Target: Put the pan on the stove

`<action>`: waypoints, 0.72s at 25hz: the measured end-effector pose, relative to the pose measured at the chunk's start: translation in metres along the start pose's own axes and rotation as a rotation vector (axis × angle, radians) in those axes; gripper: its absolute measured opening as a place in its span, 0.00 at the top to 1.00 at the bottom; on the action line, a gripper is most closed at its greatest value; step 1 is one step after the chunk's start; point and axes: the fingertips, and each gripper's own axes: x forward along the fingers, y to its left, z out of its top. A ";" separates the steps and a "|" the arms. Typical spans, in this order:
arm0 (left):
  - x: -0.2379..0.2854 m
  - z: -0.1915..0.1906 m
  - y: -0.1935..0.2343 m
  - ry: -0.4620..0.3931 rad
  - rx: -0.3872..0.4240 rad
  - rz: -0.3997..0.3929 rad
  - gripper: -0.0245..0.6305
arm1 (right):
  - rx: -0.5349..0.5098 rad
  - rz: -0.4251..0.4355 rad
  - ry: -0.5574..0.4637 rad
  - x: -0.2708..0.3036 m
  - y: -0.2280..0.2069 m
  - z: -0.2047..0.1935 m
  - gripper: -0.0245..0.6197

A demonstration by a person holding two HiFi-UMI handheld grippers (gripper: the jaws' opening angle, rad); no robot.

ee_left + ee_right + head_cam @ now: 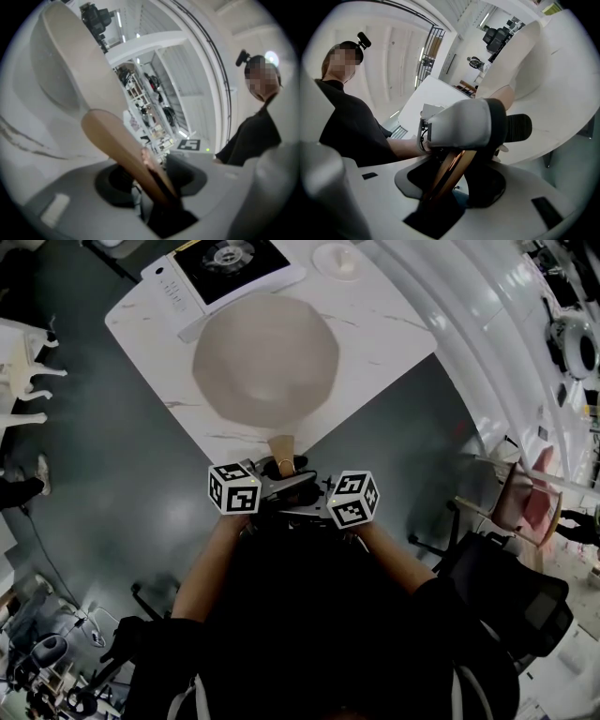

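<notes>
A wide beige pan [265,357] rests on the white marble table [394,334], its wooden handle [281,446] sticking out over the near edge. The black-topped stove [230,263] sits just beyond the pan at the table's far end. My left gripper [279,480] and right gripper [306,487] meet at the handle's end from opposite sides. In the left gripper view the handle [117,140] runs down between the jaws of the left gripper [157,187], with the pan [70,70] beyond. The right gripper [450,180] likewise has the handle [451,168] between its pads, facing the left gripper [464,124].
A small white dish [337,259] stands beside the stove at the table's far corner. Dark floor surrounds the table. A black office chair [506,587] is at my right, and cluttered gear [47,662] lies at the lower left.
</notes>
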 end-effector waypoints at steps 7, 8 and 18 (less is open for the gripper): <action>-0.002 0.004 -0.005 -0.006 0.002 0.018 0.65 | -0.031 0.019 -0.035 -0.001 0.008 0.006 0.66; -0.001 0.005 -0.006 -0.006 0.003 0.020 0.65 | -0.034 0.020 -0.039 -0.002 0.009 0.007 0.66; -0.001 0.004 -0.024 0.011 0.017 0.020 0.63 | -0.025 0.044 -0.072 -0.007 0.026 0.010 0.66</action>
